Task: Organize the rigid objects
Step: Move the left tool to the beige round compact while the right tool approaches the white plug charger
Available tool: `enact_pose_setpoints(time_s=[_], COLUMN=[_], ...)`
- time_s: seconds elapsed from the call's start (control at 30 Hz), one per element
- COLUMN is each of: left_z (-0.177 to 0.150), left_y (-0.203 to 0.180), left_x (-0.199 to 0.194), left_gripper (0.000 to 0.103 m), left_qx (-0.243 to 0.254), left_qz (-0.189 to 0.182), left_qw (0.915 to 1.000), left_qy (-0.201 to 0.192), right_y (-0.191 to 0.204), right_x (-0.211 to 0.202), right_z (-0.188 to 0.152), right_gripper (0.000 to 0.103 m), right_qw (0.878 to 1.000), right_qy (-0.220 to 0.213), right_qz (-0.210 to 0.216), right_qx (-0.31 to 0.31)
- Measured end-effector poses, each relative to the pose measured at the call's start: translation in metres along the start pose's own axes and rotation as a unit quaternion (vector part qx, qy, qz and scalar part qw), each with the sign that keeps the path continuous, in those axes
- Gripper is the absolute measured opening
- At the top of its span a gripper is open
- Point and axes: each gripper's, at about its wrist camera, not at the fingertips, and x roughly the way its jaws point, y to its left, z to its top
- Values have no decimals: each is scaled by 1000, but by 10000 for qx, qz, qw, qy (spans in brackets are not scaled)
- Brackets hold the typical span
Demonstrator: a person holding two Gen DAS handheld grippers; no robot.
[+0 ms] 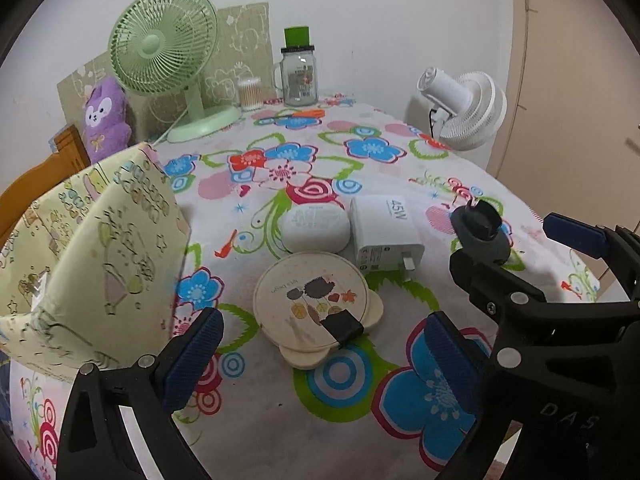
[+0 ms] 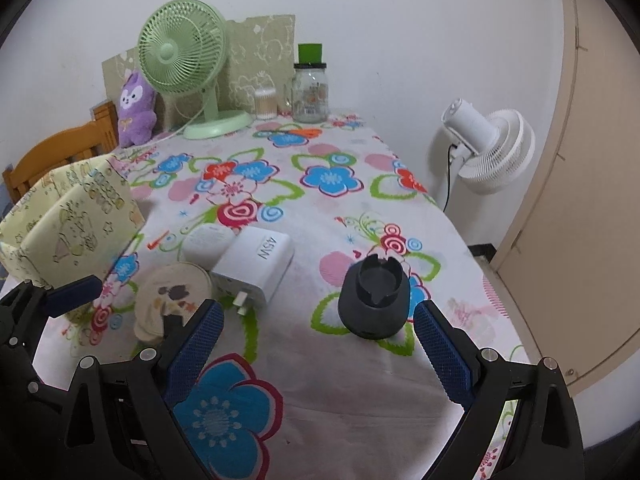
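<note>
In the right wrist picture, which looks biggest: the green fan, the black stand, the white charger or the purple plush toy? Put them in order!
As they look in that view:
1. Green fan
2. White charger and black stand: about alike, and both sit nearer the camera, so I won't rank them.
3. Purple plush toy, smallest-looking, but it is far back.

Open right hand-held gripper (image 2: 318, 338) faces dark round holder (image 2: 374, 298) on tablecloth (image 2: 320, 380).

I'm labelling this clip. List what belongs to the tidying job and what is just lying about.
For the job: 45W charger, white oval case, round hedgehog coasters, dark grey holder, yellow fabric box.

Lying about: green desk fan, white fan, purple plush, glass jar, cotton swabs.
</note>
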Motion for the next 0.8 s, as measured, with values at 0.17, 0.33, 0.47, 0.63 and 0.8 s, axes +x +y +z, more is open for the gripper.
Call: enact_pose_setpoints(time_s=[0.17,0.33,0.47,0.63,0.8], left_z=[2,4,6,8,9], left_y=[1,4,8,11,12], left_x=[13,24,31,36,37], left_gripper=[99,93,86,84,84], left_qx=[-24,-65,-170,-255,-240], left_qz=[-25,-38,-43,-97,-117], left_qw=[9999,9997,9991,9985,9985], left_qy=[143,242,384,466,476], right_y=[-3,0,6,12,18], right_x=[13,23,29,37,46], right_z=[0,3,7,12,17], right_gripper=[97,97,97,97,97], right_qw=[9999,9998,9998,9996,9993], right_qy=[108,176,175,214,269], right_qz=[-49,-24,9,84,149], right_qx=[28,-18,-130,-163,-222])
